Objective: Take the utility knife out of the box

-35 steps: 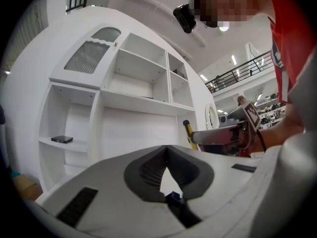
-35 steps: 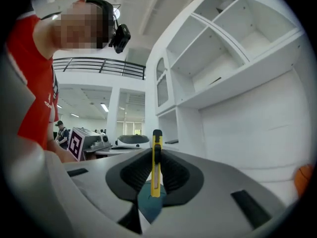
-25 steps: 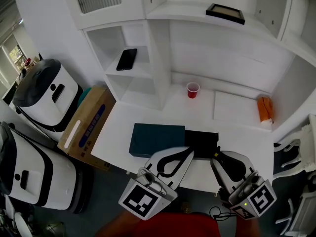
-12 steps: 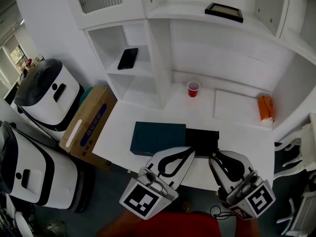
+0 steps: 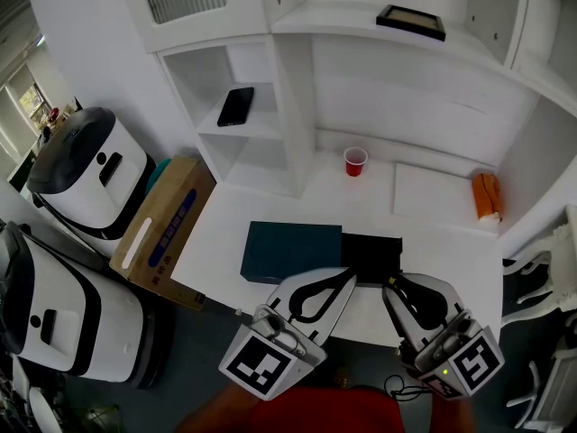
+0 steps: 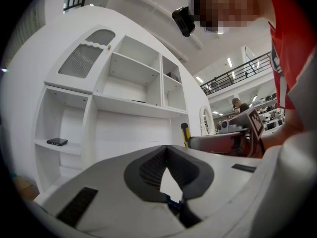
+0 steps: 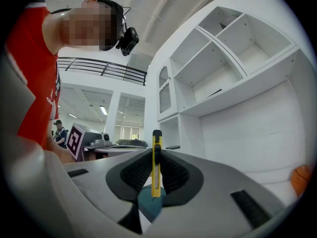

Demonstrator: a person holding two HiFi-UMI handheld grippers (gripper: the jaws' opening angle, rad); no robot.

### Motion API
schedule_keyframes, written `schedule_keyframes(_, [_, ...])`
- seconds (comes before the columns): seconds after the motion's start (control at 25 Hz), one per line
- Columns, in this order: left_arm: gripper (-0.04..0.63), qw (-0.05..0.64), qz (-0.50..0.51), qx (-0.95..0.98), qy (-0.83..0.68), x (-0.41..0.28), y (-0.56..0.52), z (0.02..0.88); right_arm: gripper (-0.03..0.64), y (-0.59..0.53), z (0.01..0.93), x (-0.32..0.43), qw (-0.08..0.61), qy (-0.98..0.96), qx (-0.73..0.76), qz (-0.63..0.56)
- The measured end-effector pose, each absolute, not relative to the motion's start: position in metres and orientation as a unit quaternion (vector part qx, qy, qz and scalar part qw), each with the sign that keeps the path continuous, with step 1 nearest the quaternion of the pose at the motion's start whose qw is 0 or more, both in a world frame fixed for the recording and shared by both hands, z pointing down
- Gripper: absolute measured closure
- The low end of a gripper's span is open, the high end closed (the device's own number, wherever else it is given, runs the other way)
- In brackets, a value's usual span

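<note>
White desk; right tongs clamp utility knife.

Only my view from the head camera drifts: the red cup at upper centre, the teal box at mid-frame and the phone at upper left each sit a shade further right than a second ago.
</note>
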State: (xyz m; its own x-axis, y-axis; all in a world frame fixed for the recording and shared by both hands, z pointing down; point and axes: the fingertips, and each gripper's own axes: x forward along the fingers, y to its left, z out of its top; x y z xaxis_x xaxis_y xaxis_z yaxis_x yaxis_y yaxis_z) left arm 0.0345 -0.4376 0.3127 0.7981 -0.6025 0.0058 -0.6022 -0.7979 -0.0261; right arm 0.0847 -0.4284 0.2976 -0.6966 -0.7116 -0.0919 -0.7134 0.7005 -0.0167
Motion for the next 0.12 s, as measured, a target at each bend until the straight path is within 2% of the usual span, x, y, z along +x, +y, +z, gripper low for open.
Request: schedule_keyframes(0.12, [0.589,0.011,-0.006,-0.948,0.317,0.0330,-0.4366,0.3122,0.545,-0.4280,0.2966,0.0834,0.046,0.921,-0.387,0.010])
